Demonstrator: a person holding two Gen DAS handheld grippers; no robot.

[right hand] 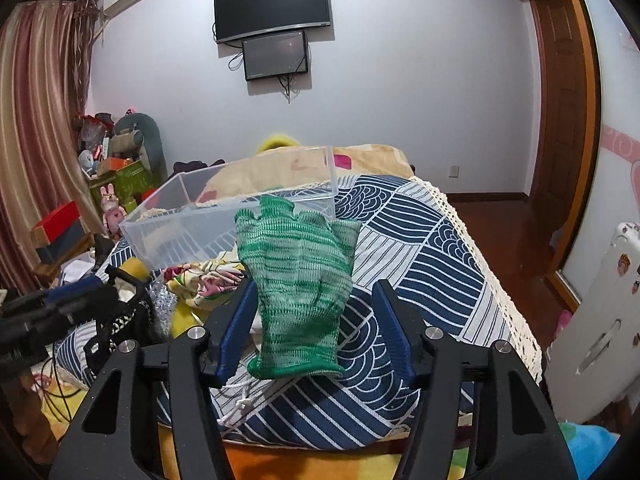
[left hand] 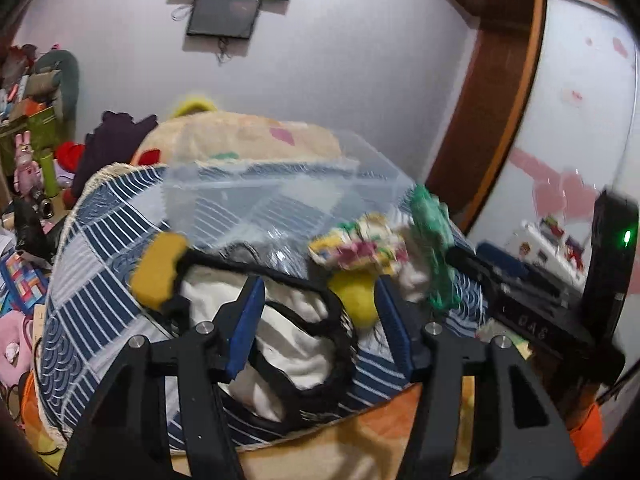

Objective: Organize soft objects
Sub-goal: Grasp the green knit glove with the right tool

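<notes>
Between the right gripper fingers, spread apart, lies the green glove, cuff nearest, fingertips toward 12 o'clock; contact with the left pad is unclear. At 11 o'clock beyond it sits the clear bin on the patterned cloth. The left gripper, also apart, hovers over white fabric; the right is nearer the glove.

I see my right claw spread wide, with a green knit glove standing between its blue pads, cuff nearest me and touching the left pad. Beyond the glove's fingertips sits a clear plastic bin on the blue-and-white patterned bedspread. Left of the claw lies a floral cloth.
</notes>
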